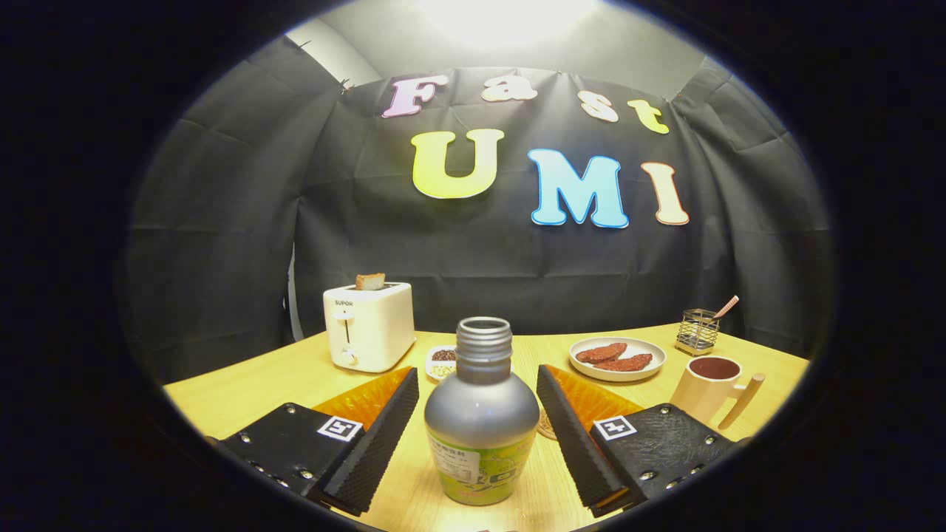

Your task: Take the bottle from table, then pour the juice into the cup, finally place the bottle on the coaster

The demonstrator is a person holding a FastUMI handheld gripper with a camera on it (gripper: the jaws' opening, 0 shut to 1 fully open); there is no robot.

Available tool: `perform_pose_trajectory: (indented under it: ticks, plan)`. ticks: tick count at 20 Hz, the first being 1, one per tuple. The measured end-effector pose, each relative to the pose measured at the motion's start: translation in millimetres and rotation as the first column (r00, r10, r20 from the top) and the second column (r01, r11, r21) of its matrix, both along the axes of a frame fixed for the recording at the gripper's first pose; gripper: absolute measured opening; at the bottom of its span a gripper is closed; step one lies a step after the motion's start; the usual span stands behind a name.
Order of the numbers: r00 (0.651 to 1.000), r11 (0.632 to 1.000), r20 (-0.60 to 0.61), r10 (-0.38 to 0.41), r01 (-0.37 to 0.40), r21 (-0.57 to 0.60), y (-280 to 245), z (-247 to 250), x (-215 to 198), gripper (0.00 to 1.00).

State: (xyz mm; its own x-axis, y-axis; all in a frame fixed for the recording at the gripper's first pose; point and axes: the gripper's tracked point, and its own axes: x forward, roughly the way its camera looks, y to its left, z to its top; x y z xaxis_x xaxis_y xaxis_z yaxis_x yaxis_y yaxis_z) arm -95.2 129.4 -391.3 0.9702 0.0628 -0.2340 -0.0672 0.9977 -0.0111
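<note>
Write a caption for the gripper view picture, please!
Open gripper jaws flank an uncapped silver bottle on the table, with the cup beyond.

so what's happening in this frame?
A handheld gripper has its jaws open on either side of an uncapped silver bottle that stands upright on the wooden table, with a gap on each side, so nothing is grasped yet. The cup sits ahead to the right. A coaster peeks out behind the bottle. No pouring has begun.

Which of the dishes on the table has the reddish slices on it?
The white plate beyond the open gripper, beside the mug. The small dish behind the bottle holds seeds instead.
</note>
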Motion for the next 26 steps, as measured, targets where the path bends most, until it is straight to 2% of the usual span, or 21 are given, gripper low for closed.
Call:
perform_pose_trajectory:
  ticks: [5,9,12,14,20,23,26]
  plan:
    - [1.0,1.0,-0.022,0.017,-0.017,-0.012,4,-20,-2,0.98]
    - [0.998,1.0,-0.066,0.013,-0.014,-0.011,2,-42,2,0.9]
    - [0.999,0.999,-0.052,0.007,-0.005,0.038,0,-40,0,0.81]
    - [0.999,0.998,-0.054,-0.001,0.003,0.055,-3,-36,-2,0.79]
    - [0.999,0.986,-0.041,-0.03,0.036,0.161,-23,-2,7,0.79]
    - [0.997,0.961,-0.047,-0.054,0.065,0.269,-42,16,18,0.79]
    - [0.994,0.897,-0.077,-0.074,0.1,0.43,-59,24,30,0.79]
